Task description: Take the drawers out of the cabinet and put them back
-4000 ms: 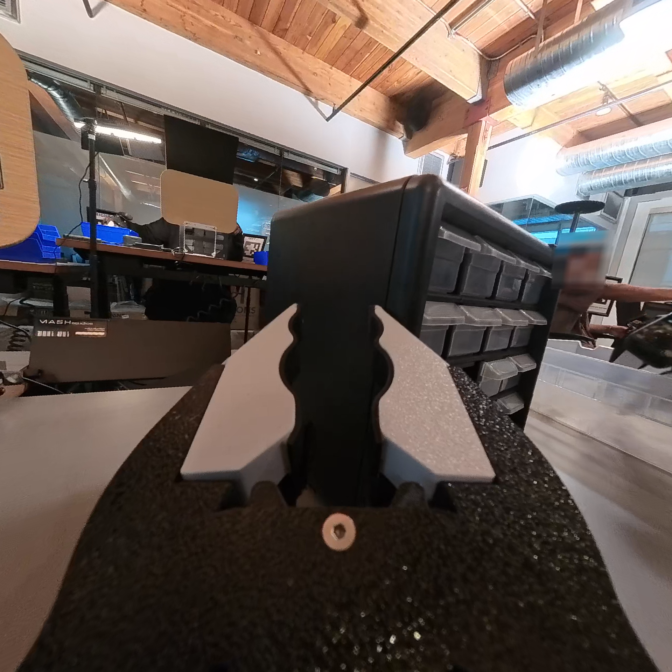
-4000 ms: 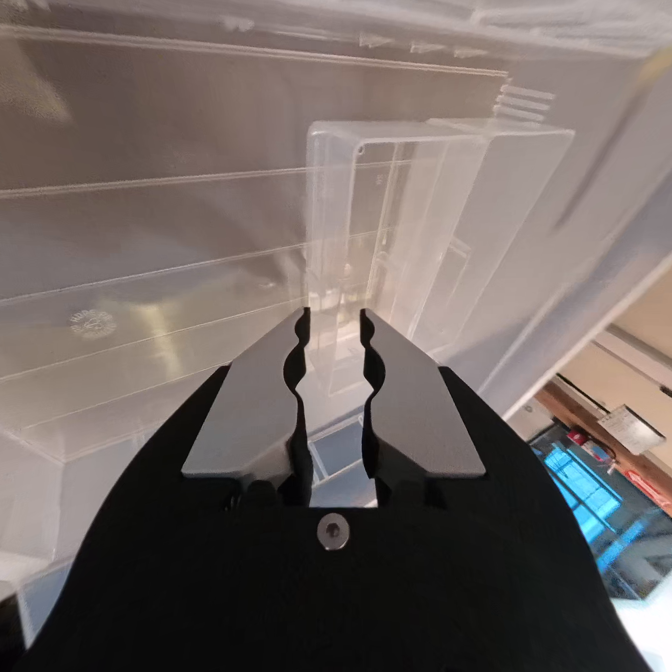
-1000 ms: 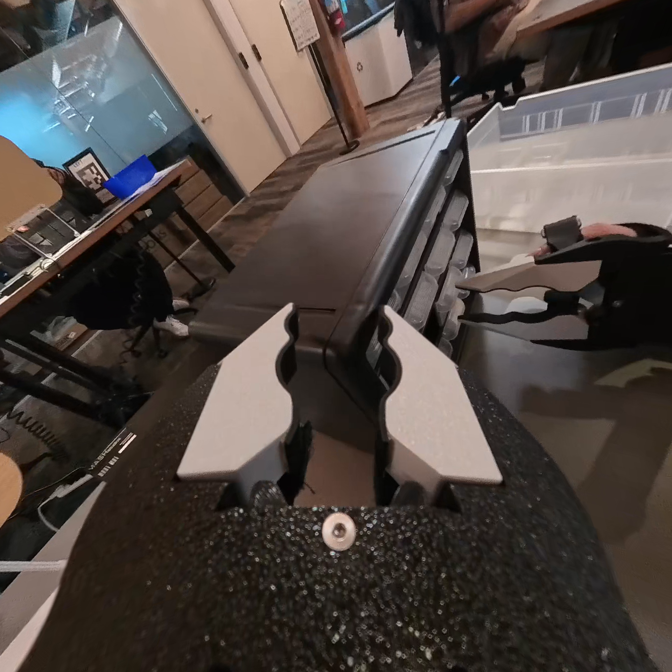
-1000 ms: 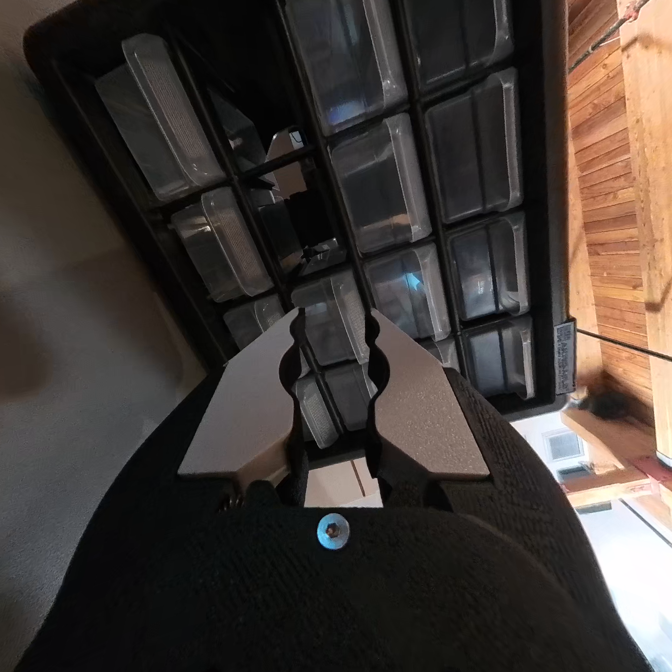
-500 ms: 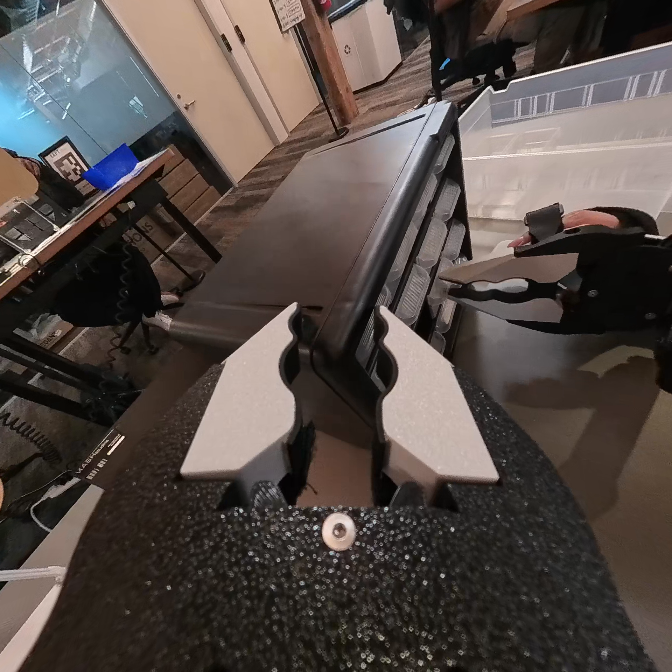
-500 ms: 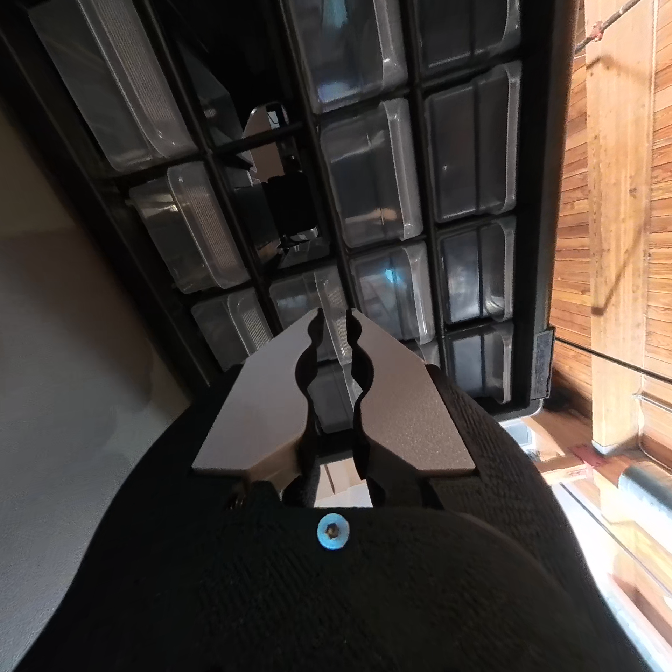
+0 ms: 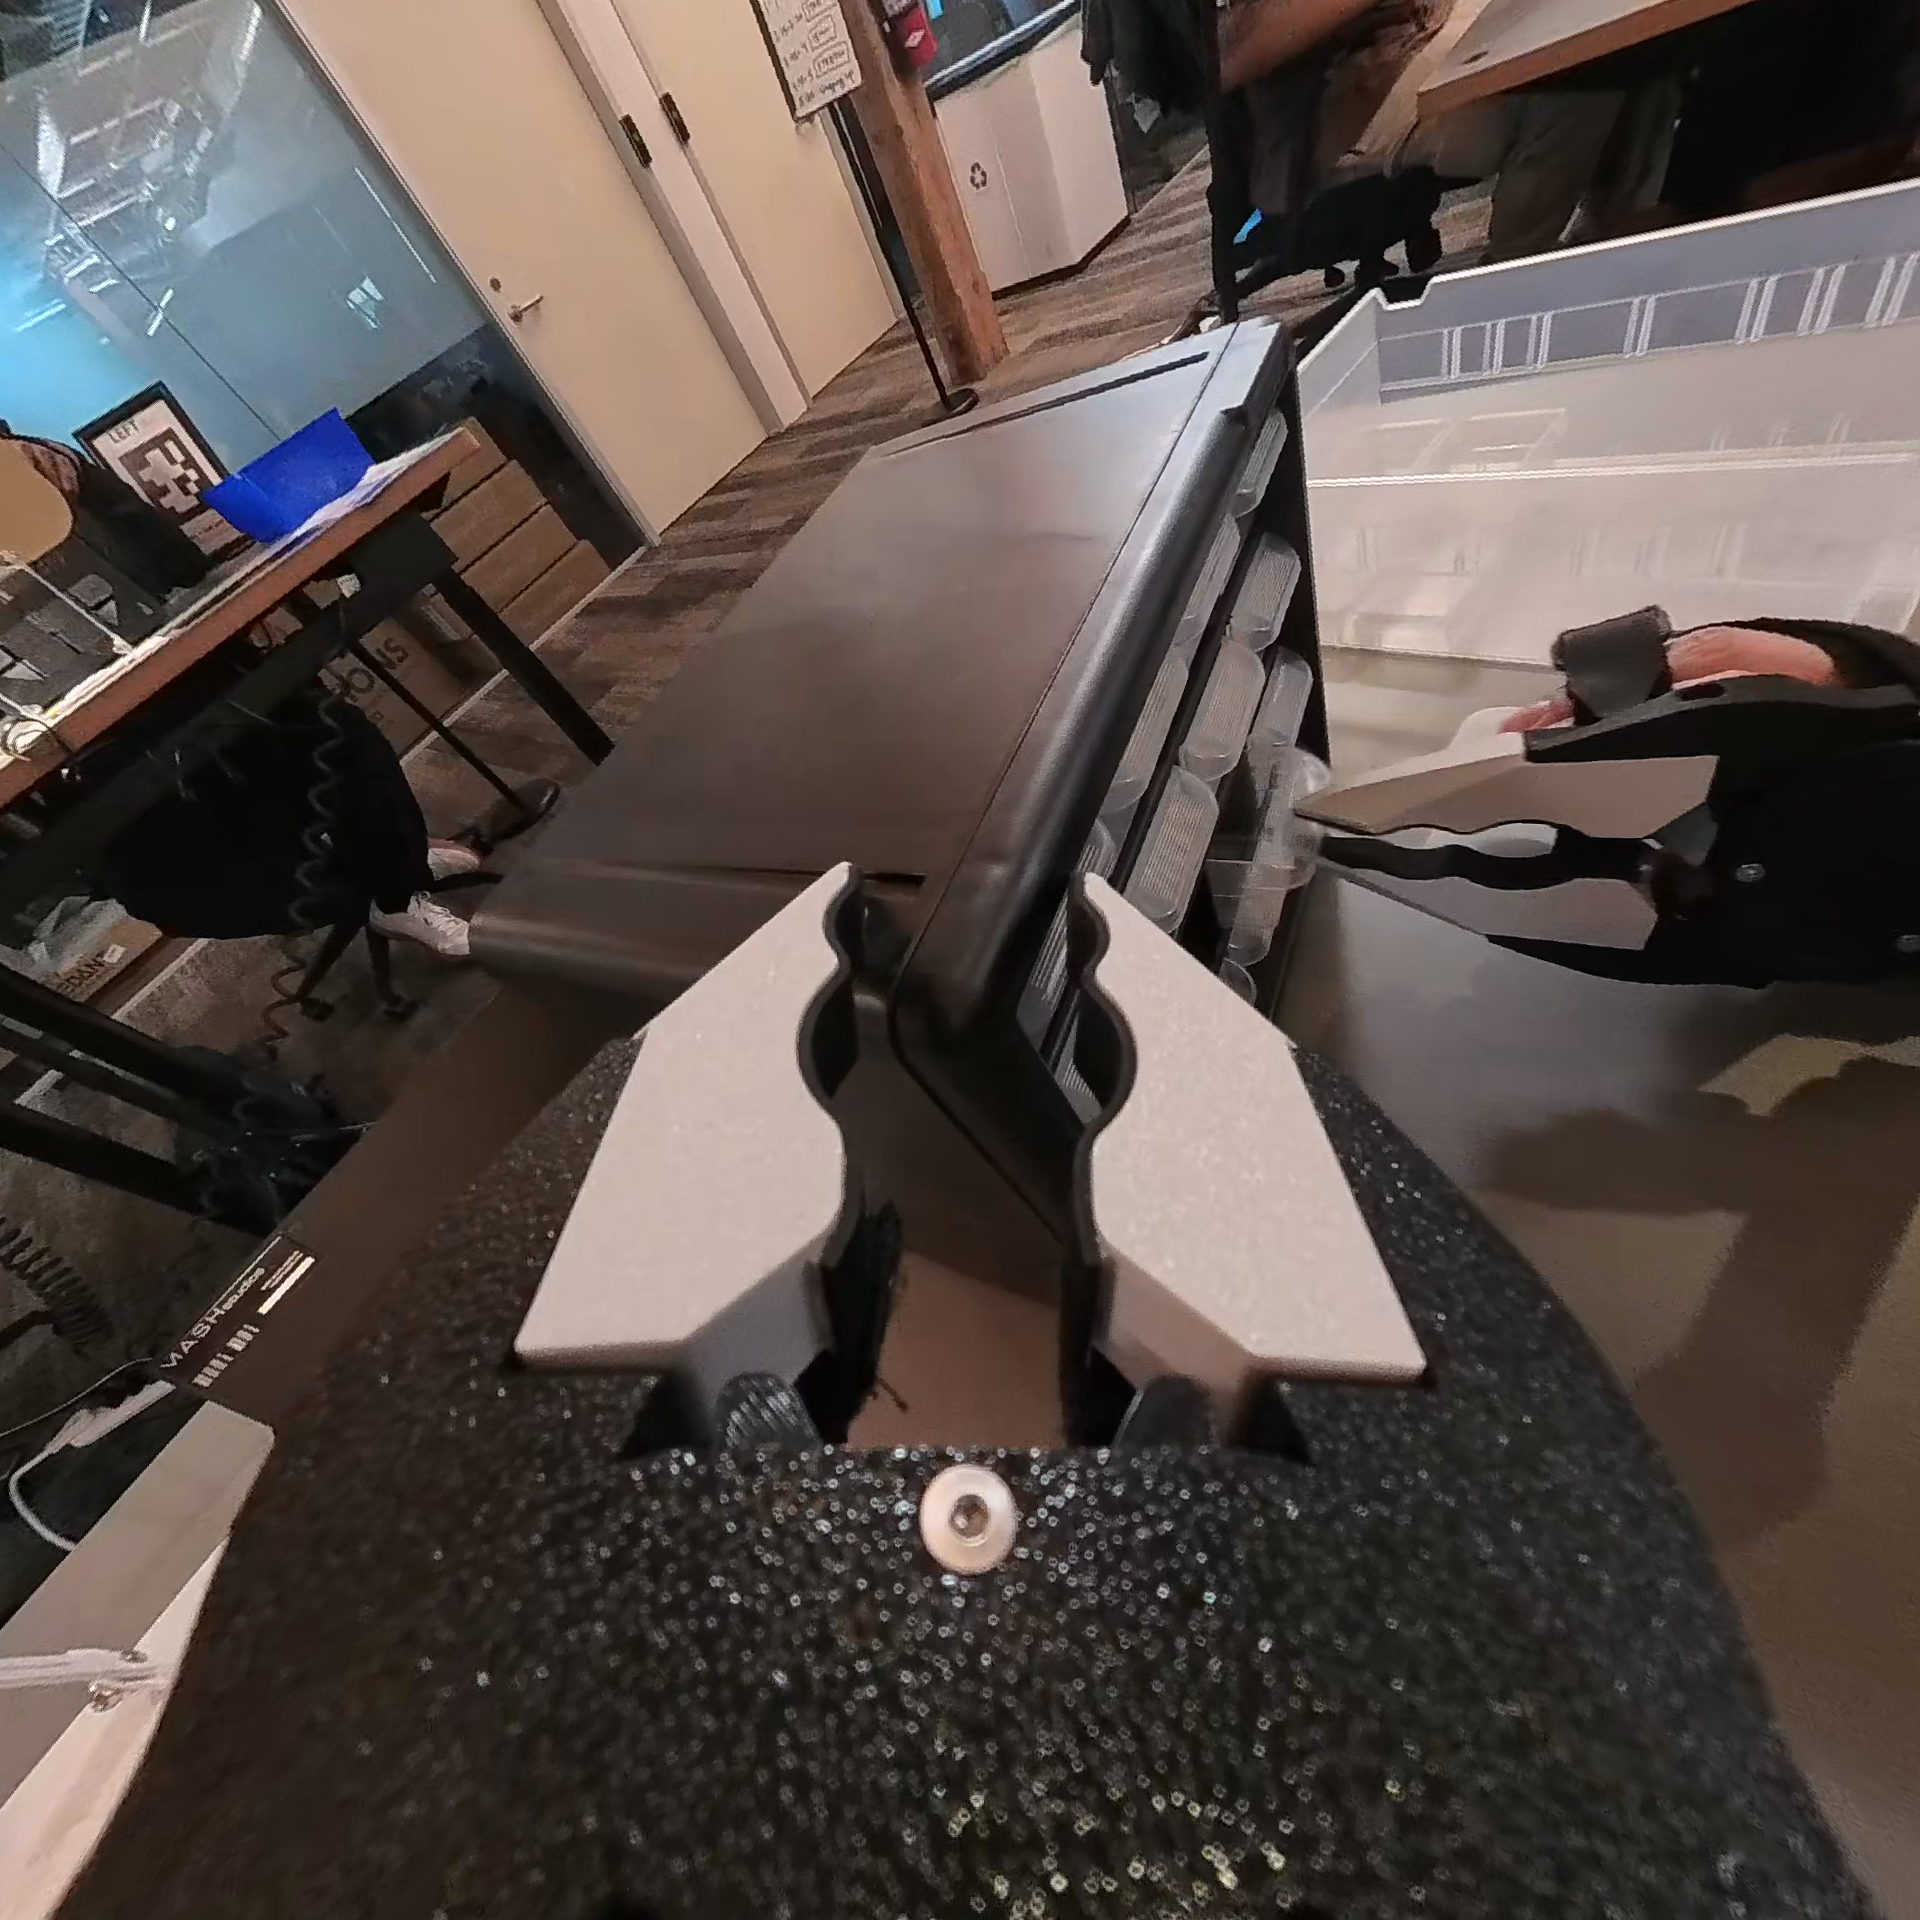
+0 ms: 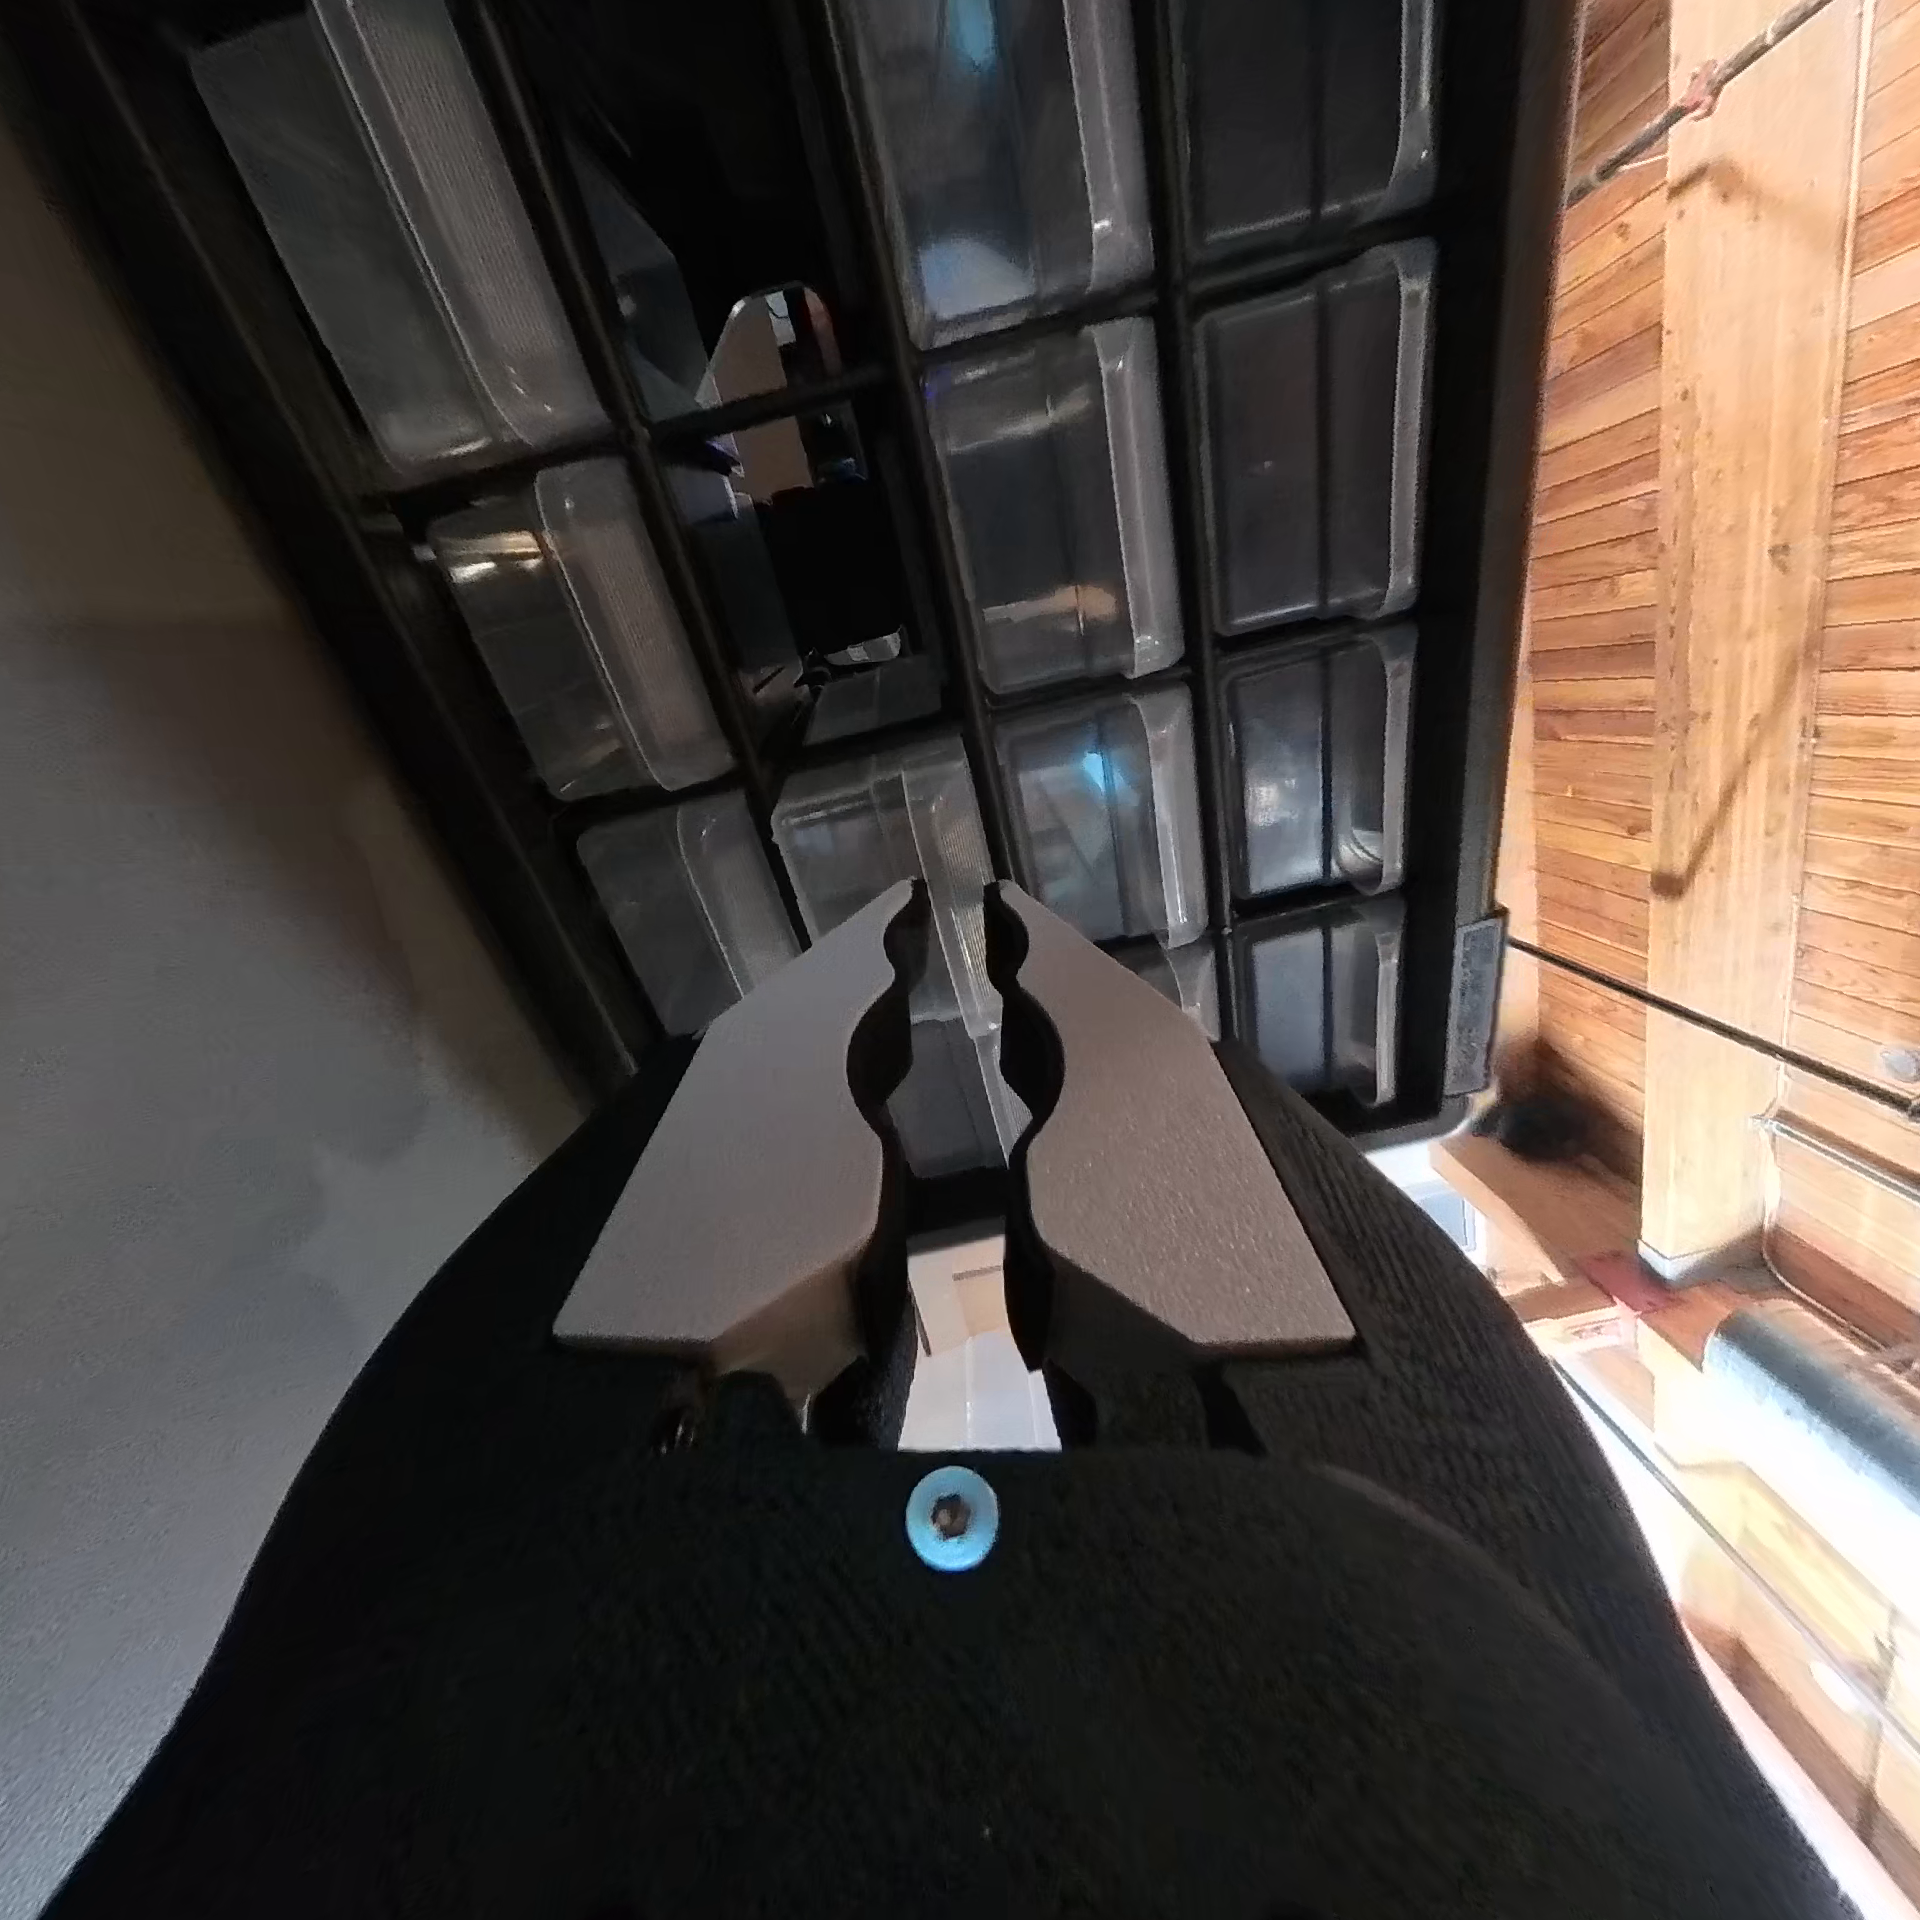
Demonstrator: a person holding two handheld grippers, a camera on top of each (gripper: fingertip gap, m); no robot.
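Wood-plank ceiling and office floor framed a black plastic multi-drawer cabinet (image 7: 935, 665) on a dark table (image 7: 1558, 1143); left gripper (image 7: 966, 914) straddled its top front corner, jaws wide; right gripper (image 8: 956, 894), nearer, pinched the clear plastic drawer's (image 8: 883, 831) handle lip, dead ahead, long axis running into cabinet.

I see the black plastic cabinet (image 7: 935, 665) standing on the table, its grid filled with small clear plastic drawers (image 8: 1081, 478); two slots are empty, and one low drawer (image 8: 883, 831) sits slightly forward.
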